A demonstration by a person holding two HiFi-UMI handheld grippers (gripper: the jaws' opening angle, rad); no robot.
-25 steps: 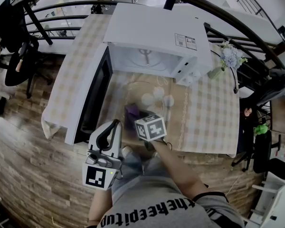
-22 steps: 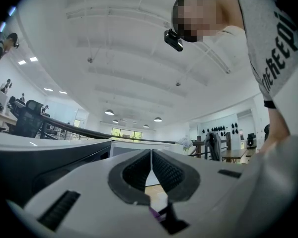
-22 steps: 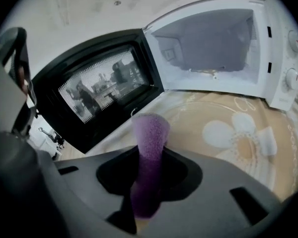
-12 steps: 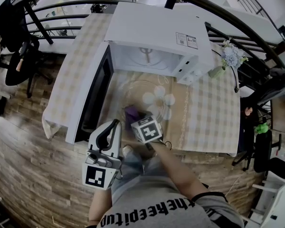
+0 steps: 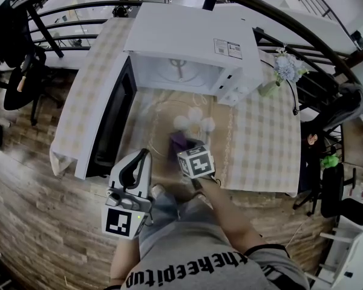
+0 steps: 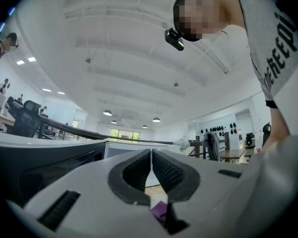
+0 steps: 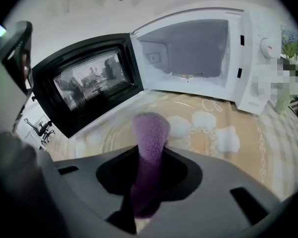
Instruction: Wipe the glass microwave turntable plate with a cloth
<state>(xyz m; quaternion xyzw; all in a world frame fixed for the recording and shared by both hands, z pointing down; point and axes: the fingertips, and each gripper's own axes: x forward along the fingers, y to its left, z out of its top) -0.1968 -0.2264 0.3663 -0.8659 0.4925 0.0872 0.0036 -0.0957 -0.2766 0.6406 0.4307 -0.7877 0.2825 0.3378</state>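
The glass turntable plate (image 5: 163,115) lies flat on the worktop (image 5: 263,147), outside the microwave (image 5: 187,38) and just in front of its open cavity. It was most likely set there so its whole face can be reached. The microwave door (image 5: 112,122) stands swung wide toward the left edge, clear of the wiping space.

The right tool (image 7: 149,170) is clamped on a purple cloth (image 7: 151,130). A wad sticks out past the jaws, so soft fabric rather than hard plastic would meet the glass. In the head view the cloth sits over the plate's near part; whether it presses on the glass I cannot tell.

The left tool (image 6: 151,170) has its jaws together on nothing and is held off the front edge, pointing upward. It looks parked out of the way, since the plate seems to need no steadying. I judge wiping to be under way, but how much is done cannot be told.
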